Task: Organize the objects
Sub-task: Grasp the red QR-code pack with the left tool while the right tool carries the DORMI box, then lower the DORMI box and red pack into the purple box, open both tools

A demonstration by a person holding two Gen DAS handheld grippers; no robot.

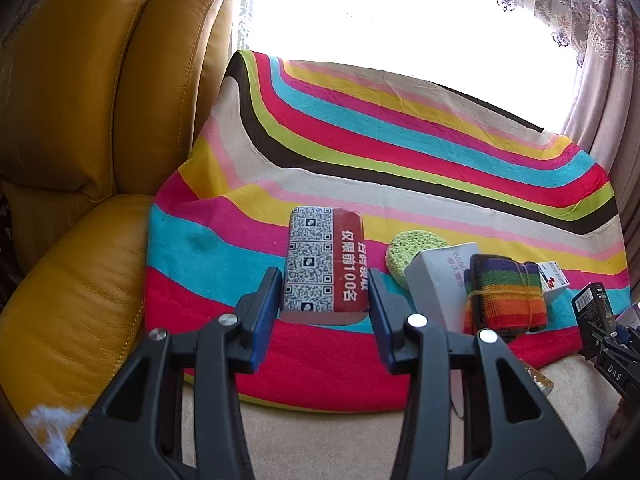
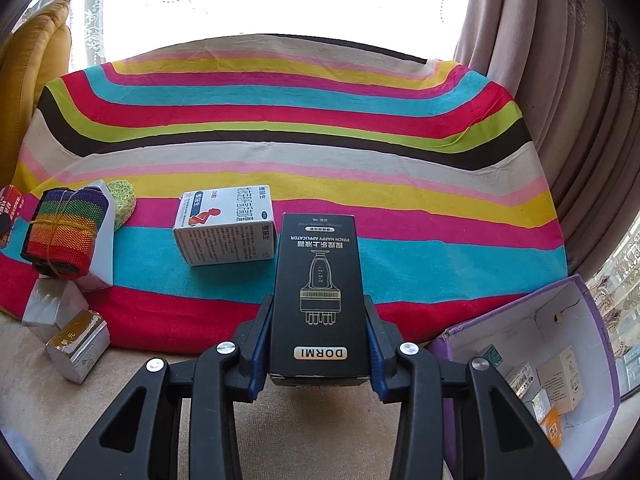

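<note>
My left gripper (image 1: 325, 300) is shut on a red box with QR codes (image 1: 325, 262), held above the striped cloth (image 1: 400, 148). My right gripper (image 2: 318, 330) is shut on a black DORMI box (image 2: 318, 292); that box also shows at the right edge of the left wrist view (image 1: 594, 306). On the cloth lie a white medicine box (image 2: 228, 228), a rainbow knitted roll (image 2: 64, 232) leaning on a white box (image 2: 102, 248), and a green sponge (image 2: 122, 202). The red box shows at the left edge of the right wrist view (image 2: 10, 208).
An open purple box (image 2: 560, 320) holding several small boxes stands at the right. Two silver-wrapped packs (image 2: 78, 344) lie on the beige cushion (image 2: 60, 400) at the front left. A yellow leather sofa (image 1: 80, 160) is at the left, curtains (image 2: 560, 80) at the right.
</note>
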